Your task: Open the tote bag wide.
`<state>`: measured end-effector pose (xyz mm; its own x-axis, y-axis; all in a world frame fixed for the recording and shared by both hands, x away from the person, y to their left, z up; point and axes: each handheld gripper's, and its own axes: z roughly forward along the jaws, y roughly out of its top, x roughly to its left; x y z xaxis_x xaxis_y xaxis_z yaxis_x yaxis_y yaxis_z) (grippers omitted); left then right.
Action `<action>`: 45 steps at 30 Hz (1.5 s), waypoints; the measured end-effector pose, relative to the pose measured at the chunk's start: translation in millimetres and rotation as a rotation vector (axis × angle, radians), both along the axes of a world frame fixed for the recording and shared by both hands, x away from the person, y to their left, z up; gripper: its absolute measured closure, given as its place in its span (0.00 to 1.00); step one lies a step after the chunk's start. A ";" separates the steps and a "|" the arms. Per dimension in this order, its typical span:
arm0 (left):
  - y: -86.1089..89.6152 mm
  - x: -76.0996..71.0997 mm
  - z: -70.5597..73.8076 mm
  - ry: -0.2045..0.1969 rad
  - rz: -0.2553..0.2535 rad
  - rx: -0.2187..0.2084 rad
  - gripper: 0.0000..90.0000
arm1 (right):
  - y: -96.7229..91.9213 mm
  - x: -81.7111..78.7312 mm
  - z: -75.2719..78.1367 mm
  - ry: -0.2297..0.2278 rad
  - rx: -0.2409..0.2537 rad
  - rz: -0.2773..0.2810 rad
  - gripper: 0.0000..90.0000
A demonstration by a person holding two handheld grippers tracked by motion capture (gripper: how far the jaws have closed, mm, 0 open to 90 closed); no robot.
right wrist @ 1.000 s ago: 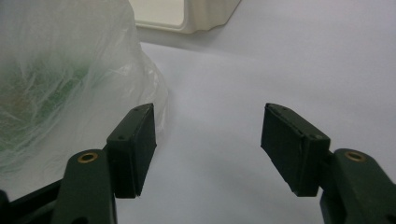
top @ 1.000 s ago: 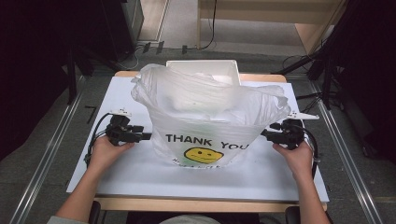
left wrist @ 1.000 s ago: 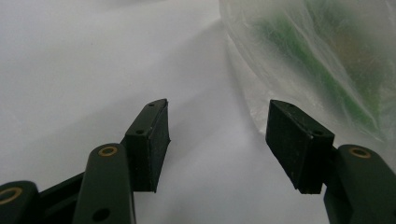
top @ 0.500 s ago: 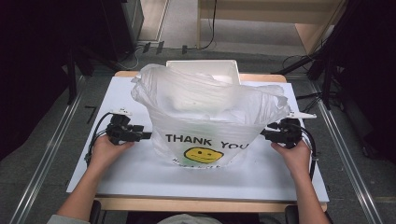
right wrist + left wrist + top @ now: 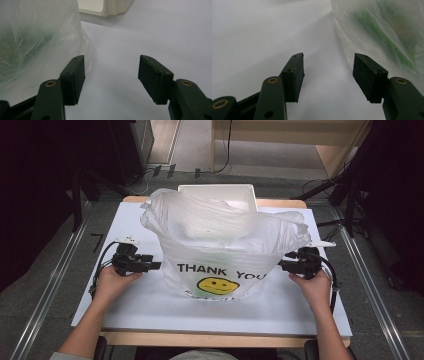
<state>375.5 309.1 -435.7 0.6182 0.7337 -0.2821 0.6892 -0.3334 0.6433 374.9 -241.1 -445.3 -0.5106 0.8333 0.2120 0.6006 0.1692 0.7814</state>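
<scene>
Bag (image 5: 220, 255) stands upright at the middle of the white table (image 5: 150, 307), mouth open and rumpled, with "THANK YOU" and a yellow smiley printed on the near face. Through the thin plastic, pale and green contents show, too blurred to identify. White tub (image 5: 220, 195) sits directly behind the bag at the far table edge; contact between the two cannot be judged.

Left gripper (image 5: 154, 266) rests low over the table at the bag's left side, held in the left hand (image 5: 111, 282), tips pointing toward the bag and just short of it. In the left gripper view its jaws stand wide apart with nothing between them; the bag wall (image 5: 387, 37) lies just beside the right-hand jaw, not pinched.

Right gripper (image 5: 282, 265) sits at the bag's right side in the right hand (image 5: 312, 287), tips close to the plastic. In the right gripper view its jaws are likewise spread and empty, bag (image 5: 37, 45) just beside the left-hand jaw, tub corner (image 5: 105, 7) beyond.
</scene>
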 end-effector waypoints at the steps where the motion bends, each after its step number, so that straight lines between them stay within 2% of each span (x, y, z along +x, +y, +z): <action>1: -0.3 0.1 -0.2 0.000 0.000 0.003 0.48 | 0.1 -0.1 -0.1 -0.001 0.002 0.000 0.44; 5: -0.4 1.2 -0.3 0.009 0.011 -0.010 0.46 | -0.1 -0.8 0.0 0.000 -0.005 0.008 0.44; 16: -4.3 3.4 -4.1 0.022 -0.006 0.002 0.44 | 2.3 -0.7 -1.7 0.037 -0.012 0.010 0.45; 18: -4.5 4.3 -4.1 0.016 -0.017 -0.007 0.45 | 2.7 -1.4 -1.1 0.041 -0.016 0.017 0.45; 19: -5.3 4.8 -3.3 0.013 -0.011 0.000 0.46 | 2.3 -1.7 -0.2 0.038 -0.012 0.017 0.45; 20: -7.7 5.6 -1.0 0.003 0.019 0.027 0.46 | 1.9 -2.0 1.0 0.039 -0.004 0.022 0.45; 21: -8.0 6.6 1.2 0.004 0.015 0.036 0.46 | 1.7 -2.5 3.5 0.041 0.005 0.026 0.45; 24: -7.9 9.2 12.0 0.005 0.004 -0.030 0.49 | 2.0 -2.9 10.8 0.018 0.001 0.036 0.47; 26: -6.7 11.1 19.7 0.006 -0.006 -0.049 0.51 | 0.7 -2.8 16.4 0.021 0.011 0.042 0.48; 29: -4.4 13.3 32.5 -0.018 -0.008 -0.075 0.56 | -4.6 -2.2 29.9 0.008 0.015 0.055 0.48; 32: -7.2 16.1 47.7 -0.047 -0.017 -0.055 0.61 | -9.7 -0.7 44.5 0.006 0.001 0.055 0.49; 33: -8.7 17.5 52.2 -0.040 -0.014 -0.048 0.60 | -11.9 -0.1 49.4 0.005 0.007 0.058 0.51; 35: -11.2 19.8 60.9 -0.052 -0.029 -0.031 0.62 | -17.0 2.1 60.0 0.001 0.029 0.066 0.52; 39: -16.5 22.1 79.2 -0.081 -0.052 -0.002 0.64 | -20.5 5.6 78.9 -0.010 0.025 0.069 0.54; 45: -21.1 30.1 105.0 -0.048 -0.053 -0.023 0.74 | -21.0 9.2 111.6 -0.071 0.012 0.085 0.57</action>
<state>405.6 288.0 -330.6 0.6691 0.6933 -0.2677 0.6392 -0.3530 0.6832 384.1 -262.1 -333.6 -0.5931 0.7842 0.1824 0.5273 0.2072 0.8240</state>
